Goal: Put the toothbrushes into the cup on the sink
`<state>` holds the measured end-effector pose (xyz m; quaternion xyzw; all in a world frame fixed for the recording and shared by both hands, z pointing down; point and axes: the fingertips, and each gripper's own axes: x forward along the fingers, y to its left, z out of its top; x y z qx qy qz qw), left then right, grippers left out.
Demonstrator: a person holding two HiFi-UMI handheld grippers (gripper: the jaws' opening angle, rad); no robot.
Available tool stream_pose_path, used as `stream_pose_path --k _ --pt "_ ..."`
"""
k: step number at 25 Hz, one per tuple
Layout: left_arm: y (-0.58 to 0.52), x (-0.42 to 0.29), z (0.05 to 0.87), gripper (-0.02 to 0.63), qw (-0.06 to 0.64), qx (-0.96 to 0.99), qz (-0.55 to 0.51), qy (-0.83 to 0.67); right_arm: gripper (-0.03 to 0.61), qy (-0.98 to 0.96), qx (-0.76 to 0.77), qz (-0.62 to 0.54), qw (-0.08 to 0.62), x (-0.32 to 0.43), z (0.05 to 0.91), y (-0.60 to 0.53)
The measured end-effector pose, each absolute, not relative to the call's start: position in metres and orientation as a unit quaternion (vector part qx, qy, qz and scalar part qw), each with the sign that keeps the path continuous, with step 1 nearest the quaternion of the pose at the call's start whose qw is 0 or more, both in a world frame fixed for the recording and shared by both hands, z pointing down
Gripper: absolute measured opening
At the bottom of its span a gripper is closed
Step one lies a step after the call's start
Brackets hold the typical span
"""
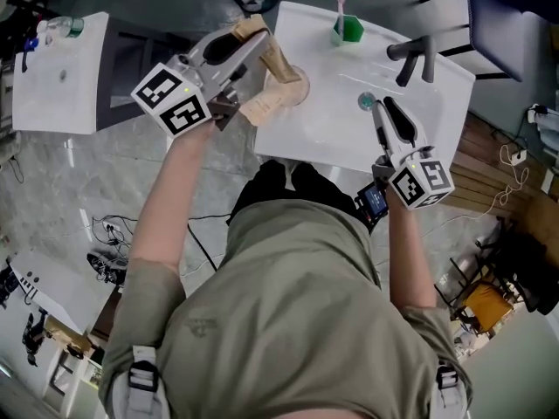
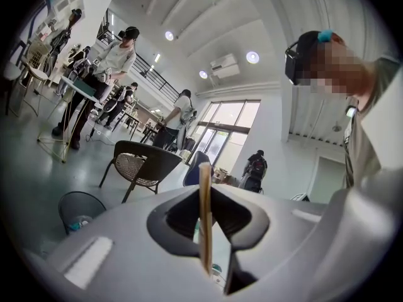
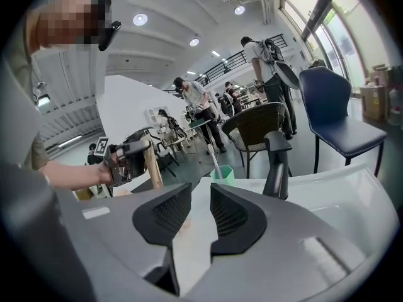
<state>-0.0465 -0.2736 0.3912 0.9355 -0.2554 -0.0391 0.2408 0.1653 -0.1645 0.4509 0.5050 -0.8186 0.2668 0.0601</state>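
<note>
Seen from the head view, the left forearm reaches forward and holds the left gripper (image 1: 249, 51) about level over the left part of the white sink (image 1: 437, 103). In the left gripper view we see its jaws clamped on the thin handle of a wooden toothbrush (image 2: 204, 194), which stands upright between them. The right arm lies closer to the body. The right gripper (image 1: 384, 116) tilts slightly downward over the basin, near the drain (image 1: 365, 101). In the right gripper view we see its jaws apart, with only bare sink surface between them. A green cup (image 1: 349, 30) stands on the back rim of the sink, left of the black faucet (image 1: 415, 55). It contains one pale toothbrush (image 1: 341, 3), standing upright. The cup is well apart from both grippers.
</note>
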Motion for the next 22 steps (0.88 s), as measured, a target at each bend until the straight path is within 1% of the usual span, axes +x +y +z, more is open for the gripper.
stream_pose_path --k 22 --pt "-0.27 -0.032 0.423 0.049 0.216 0.945 -0.03 -0.242 0.097 -0.812 0.51 0.276 0.066 0.158 0.459 -0.154"
